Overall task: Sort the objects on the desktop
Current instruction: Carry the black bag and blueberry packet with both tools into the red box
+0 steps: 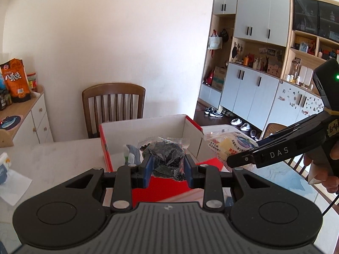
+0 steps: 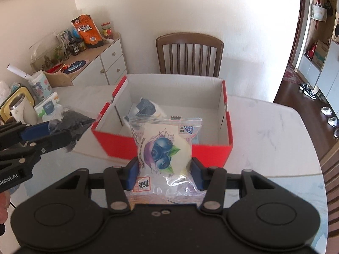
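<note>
A red cardboard box [image 2: 169, 148] with a white inside stands open on the white table [image 2: 271, 135]; it also shows in the left wrist view [image 1: 106, 148]. My left gripper [image 1: 167, 169] is shut on a clear packet of dark contents [image 1: 167, 156], held near the box's front left edge; the packet also shows in the right wrist view [image 2: 70, 124]. My right gripper [image 2: 165, 169] is shut on a blueberry snack packet [image 2: 163, 148], held in front of the box; the packet also shows in the left wrist view [image 1: 228, 144]. A small dark-and-white packet [image 2: 146, 105] lies inside the box.
A wooden chair [image 2: 190, 53] stands behind the table. A sideboard [image 2: 95, 57] at the left holds an orange snack bag [image 2: 86, 29] and jars. A mug [image 2: 21, 110], tissues [image 2: 48, 105] and a cup [image 2: 40, 84] sit on the table's left side.
</note>
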Motion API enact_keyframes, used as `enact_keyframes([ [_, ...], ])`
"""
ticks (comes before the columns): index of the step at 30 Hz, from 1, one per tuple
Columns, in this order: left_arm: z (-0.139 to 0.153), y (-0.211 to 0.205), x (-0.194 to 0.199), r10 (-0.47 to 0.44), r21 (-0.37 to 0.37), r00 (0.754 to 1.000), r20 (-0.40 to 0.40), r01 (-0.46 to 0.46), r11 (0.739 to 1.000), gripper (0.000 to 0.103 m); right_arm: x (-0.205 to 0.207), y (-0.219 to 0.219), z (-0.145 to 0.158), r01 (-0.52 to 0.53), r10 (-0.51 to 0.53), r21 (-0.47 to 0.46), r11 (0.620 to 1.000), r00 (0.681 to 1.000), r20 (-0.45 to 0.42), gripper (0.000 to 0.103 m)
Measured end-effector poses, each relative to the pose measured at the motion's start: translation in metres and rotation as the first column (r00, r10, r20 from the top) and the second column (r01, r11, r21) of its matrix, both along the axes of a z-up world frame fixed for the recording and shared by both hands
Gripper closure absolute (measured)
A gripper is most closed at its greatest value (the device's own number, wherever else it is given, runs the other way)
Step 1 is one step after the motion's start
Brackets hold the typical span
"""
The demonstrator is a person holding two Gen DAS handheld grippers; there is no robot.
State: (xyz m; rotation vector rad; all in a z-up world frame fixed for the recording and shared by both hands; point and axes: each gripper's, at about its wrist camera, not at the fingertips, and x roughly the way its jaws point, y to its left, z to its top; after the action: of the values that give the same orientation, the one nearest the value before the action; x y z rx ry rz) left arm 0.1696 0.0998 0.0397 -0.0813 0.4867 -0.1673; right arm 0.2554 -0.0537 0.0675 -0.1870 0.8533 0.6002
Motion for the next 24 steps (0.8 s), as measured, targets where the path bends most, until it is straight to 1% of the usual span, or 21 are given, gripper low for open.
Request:
enact_keyframes([
  [8,0.005,0.002,0.034,-0.009,0.028,1.0,0.01,0.009,1.0,0.073,0.031,0.01,0.004,0.009,-0.009,0.001,1.0,1.0,0.03,0.054],
  [12,0.006,0.006,0.051,-0.012,0.044,1.0,0.003,0.012,0.999,0.073,0.047,0.012,0.003,0.021,-0.021,0.003,1.0,0.999,0.041,0.054],
  [20,0.001,-0.003,0.089,-0.04,0.076,0.999,-0.031,0.042,0.996,0.073,0.079,0.017,-0.005,0.049,-0.049,0.001,0.999,0.998,0.04,0.054],
  [24,-0.01,-0.012,0.111,-0.059,0.085,0.995,-0.075,0.065,0.994,0.073,0.094,0.023,-0.011,0.061,-0.06,-0.015,0.998,0.997,0.049,0.054],
])
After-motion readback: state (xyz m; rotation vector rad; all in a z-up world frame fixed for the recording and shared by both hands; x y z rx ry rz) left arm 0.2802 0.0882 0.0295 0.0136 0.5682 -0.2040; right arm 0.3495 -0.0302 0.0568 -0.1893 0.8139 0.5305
